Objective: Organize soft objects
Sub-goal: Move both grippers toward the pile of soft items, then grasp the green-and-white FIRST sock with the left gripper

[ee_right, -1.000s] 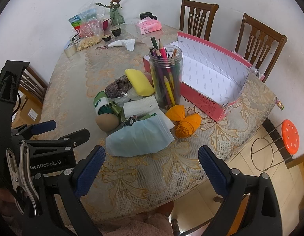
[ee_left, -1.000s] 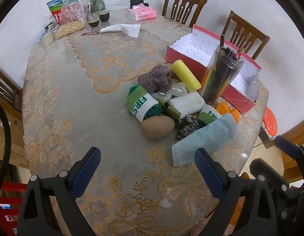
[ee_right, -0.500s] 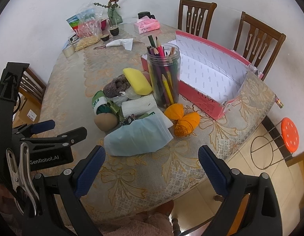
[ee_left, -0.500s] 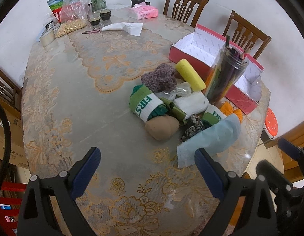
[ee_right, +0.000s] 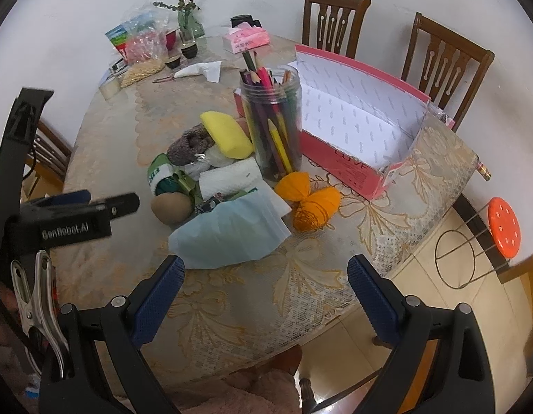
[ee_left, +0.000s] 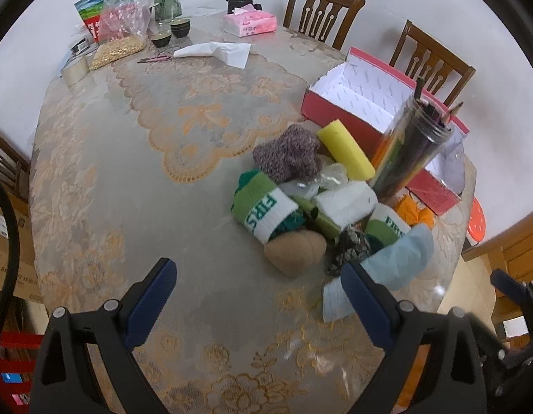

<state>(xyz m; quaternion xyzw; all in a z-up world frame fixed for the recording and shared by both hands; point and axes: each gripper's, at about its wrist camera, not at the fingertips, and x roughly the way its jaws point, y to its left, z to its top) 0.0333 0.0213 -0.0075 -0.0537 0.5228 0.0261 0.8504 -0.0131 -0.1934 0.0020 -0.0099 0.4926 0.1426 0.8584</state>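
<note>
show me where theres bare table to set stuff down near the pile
Bare table runs left of the green sock, up toward the tissue. The red box is empty. Crowded: between the pencil jar and face mask.

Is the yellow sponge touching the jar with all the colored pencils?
Cannot tell. In the right wrist view the yellow sponge meets the pencil jar edge to edge, but the jar may only overlap it; the left wrist view shows no clear gap either.
</note>
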